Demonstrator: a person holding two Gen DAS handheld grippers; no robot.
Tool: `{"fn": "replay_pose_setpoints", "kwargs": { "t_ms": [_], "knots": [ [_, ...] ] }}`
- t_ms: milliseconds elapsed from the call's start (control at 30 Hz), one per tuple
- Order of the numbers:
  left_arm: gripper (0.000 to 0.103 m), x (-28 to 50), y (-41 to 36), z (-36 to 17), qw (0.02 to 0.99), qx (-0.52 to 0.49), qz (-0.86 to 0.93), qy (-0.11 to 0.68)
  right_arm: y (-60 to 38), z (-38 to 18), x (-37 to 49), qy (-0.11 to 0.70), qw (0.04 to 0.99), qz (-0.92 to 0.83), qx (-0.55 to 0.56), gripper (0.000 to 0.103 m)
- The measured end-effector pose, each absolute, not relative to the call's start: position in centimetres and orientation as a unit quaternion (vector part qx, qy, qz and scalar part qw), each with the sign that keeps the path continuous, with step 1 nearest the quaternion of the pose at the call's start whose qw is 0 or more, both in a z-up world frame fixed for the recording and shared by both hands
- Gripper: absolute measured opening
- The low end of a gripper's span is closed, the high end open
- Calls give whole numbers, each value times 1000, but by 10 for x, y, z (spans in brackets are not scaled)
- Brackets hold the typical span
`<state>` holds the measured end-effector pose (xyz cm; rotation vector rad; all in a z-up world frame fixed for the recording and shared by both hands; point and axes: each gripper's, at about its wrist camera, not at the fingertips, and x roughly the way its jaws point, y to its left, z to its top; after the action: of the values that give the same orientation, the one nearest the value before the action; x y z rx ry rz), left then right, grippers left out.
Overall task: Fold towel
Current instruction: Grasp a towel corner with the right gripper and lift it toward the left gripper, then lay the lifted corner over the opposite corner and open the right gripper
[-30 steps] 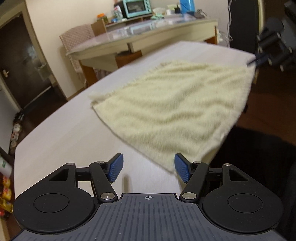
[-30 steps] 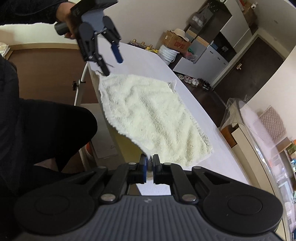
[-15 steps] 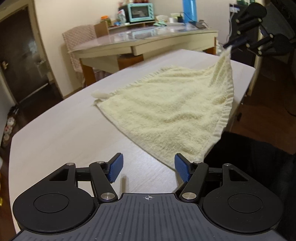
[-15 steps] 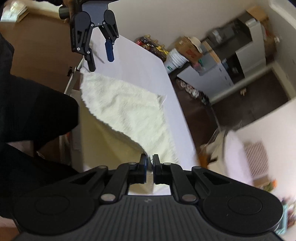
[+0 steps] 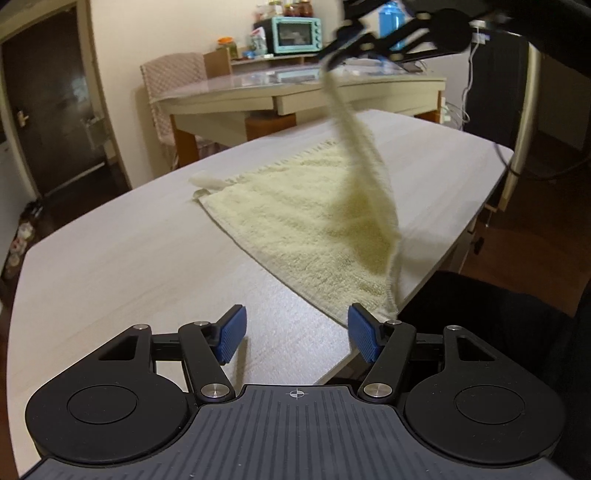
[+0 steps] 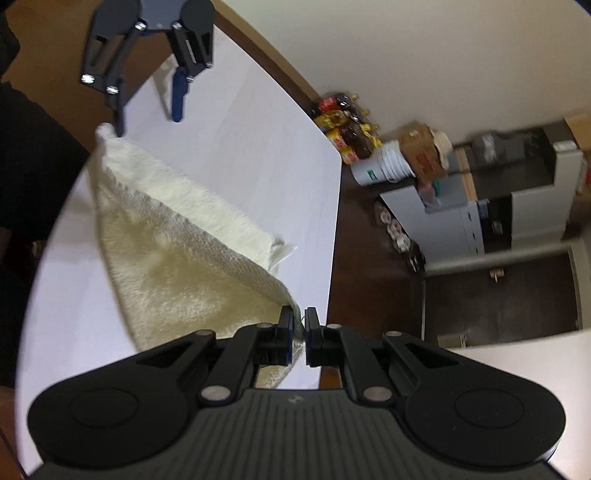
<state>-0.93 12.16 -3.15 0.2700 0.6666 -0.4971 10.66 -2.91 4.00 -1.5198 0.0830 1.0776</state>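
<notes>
A cream terry towel (image 5: pixel 295 218) lies on the white table (image 5: pixel 129 258). My right gripper (image 6: pixel 300 332) is shut on one towel corner and holds it high above the table, so that side of the towel (image 6: pixel 177 266) rises in a steep sheet. It shows at the top of the left wrist view (image 5: pixel 332 55). My left gripper (image 5: pixel 295 334) is open and empty, low over the table's near edge, with its right pad (image 5: pixel 364 336) beside the towel's near corner. It shows at the top of the right wrist view (image 6: pixel 147 110).
A second table (image 5: pixel 295 92) with a teal toaster oven (image 5: pixel 295 35) and a chair (image 5: pixel 173 92) stands behind. My dark-clothed lap (image 5: pixel 498 332) is at the table's right edge. Bottles, a bucket and boxes (image 6: pixel 388 147) sit on the floor beyond the far side.
My right gripper has lifted its towel corner higher and carried it over the towel toward the far side. The left gripper has stayed open near the near corner.
</notes>
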Motion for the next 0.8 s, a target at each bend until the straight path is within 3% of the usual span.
{"fn": "replay_pose_setpoints", "kwargs": {
  "t_ms": [700,733,800],
  "knots": [
    [66,-24,117,-32,916,129,-222,309,97,-53,208,88,513,552,-652,8],
    [66,-23,117,-32,916,128,-222,309,99,-57,210,88,512,552,-652,9],
    [66,-22,116,-32,916,128,-221,309,103,-62,216,87,519,548,-650,22]
  ]
}}
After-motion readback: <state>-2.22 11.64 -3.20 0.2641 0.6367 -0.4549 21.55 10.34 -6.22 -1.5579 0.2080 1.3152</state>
